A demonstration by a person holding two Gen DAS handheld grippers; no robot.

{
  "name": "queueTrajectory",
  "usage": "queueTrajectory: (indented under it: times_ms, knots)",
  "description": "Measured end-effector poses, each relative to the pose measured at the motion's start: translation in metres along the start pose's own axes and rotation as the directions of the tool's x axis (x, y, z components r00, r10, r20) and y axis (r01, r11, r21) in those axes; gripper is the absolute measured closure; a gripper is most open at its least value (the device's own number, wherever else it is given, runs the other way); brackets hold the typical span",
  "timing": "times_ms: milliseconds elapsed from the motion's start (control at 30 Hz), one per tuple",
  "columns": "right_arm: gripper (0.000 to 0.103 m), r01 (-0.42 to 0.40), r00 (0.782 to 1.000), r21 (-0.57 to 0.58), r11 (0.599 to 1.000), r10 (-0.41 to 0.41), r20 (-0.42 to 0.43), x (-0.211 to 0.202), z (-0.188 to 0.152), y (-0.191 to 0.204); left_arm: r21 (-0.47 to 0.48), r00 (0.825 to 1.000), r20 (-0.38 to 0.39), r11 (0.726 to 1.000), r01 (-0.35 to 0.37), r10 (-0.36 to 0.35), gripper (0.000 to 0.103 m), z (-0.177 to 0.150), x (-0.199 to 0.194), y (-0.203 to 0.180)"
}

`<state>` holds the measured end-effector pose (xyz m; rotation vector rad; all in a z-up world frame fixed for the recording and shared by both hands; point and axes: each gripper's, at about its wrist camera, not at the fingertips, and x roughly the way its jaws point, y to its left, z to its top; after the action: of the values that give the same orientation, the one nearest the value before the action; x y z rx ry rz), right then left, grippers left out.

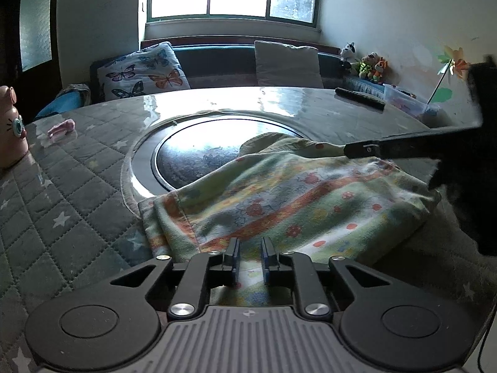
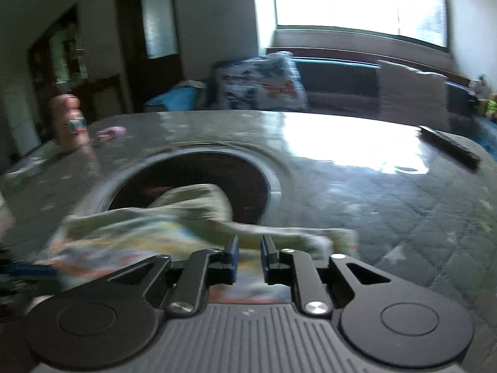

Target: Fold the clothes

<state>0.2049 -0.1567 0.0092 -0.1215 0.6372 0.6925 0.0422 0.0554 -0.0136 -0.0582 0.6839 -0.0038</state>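
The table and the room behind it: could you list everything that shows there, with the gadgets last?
Cloth: one, green with orange stripes and red dots, folded on the table's near side, partly over the disc.
Disc: one, dark and glossy, table centre.
Table: one, grey quilted star cover.
Pig: one, pink, far left.
Pink item: one, near the pig.
Remote: one, black, far right.
Pillows: two, butterfly print and white, on the bench.
Toys: several, right corner.
Left gripper: open, over the cloth.
Right gripper: open, over the cloth.
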Motion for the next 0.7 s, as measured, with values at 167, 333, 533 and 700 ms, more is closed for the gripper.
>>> queueTrajectory:
  times_ms: [167, 333, 533, 700]
  knots:
    - [0.081, -0.135, 0.991, -0.069, 0.988, 0.135, -0.008, -0.009, -0.004, 0.034, -0.008, 1.0, 0.003, 1.0, -0.001, 0.001, 0.085, 0.0, 0.001, 0.001]
    - [0.08, -0.166, 0.986, -0.141, 0.976, 0.161, -0.048, 0.013, -0.005, 0.054, -0.01, 1.0, 0.005, 1.0, 0.001, -0.001, 0.085, -0.002, 0.0, 0.001]
    - [0.08, -0.177, 0.983, -0.163, 0.971, 0.167, -0.071, 0.039, 0.007, 0.063, -0.024, 1.0, 0.009, 1.0, 0.008, -0.008, 0.085, -0.003, 0.0, 0.003]
    - [0.08, -0.173, 0.983, -0.175, 0.969, 0.158, -0.096, 0.062, 0.014, 0.074, -0.037, 1.0, 0.013, 0.999, 0.016, -0.016, 0.085, -0.004, -0.001, 0.005]
